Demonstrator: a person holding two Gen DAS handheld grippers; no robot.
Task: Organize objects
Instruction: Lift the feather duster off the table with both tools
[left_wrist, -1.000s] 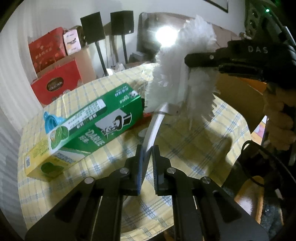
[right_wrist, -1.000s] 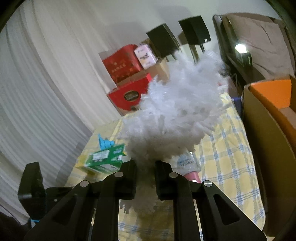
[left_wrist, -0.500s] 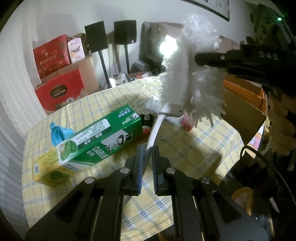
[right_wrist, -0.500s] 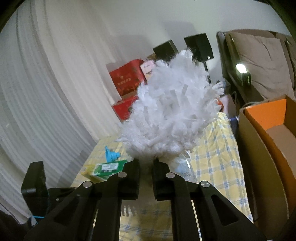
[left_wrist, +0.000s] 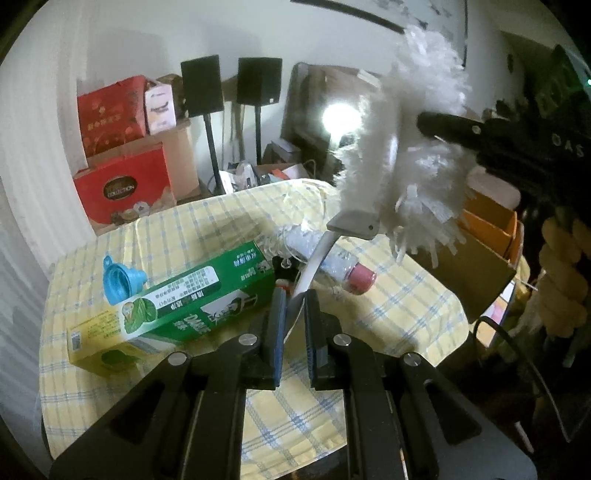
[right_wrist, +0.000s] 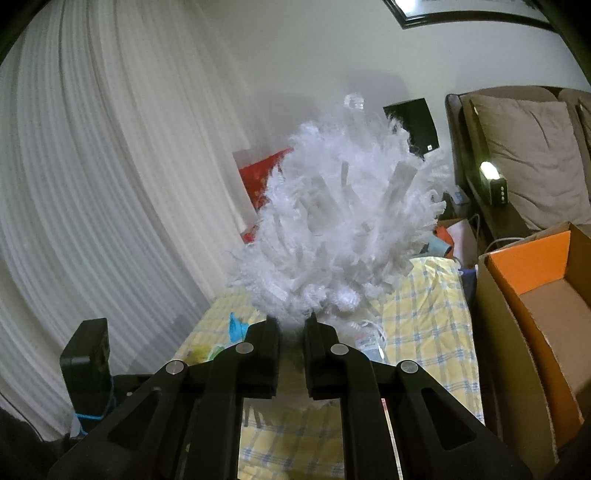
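Checked tablecloth (left_wrist: 388, 306) below | duster (left_wrist: 402, 144) upright (head up), seemingly | both hand-held grippers clamp it

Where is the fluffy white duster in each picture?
Left wrist view: the white duster is upper right, its handle running down into the left gripper.
Right wrist view: it fills the centre, just above the right gripper.
Shared landmark: the yellow checked tablecloth.

Left wrist view: low behind own fingers, close above yellow checked tablecloth (left_wrist: 406, 306), facing red gift boxes (left_wrist: 122, 173) at upper left of frame. Right wrist view: higher, facing white pleated curtain (right_wrist: 92, 184). Both share fluffy white duster (left_wrist: 417, 147), tablecloth, brown cardboard box (right_wrist: 532, 314).
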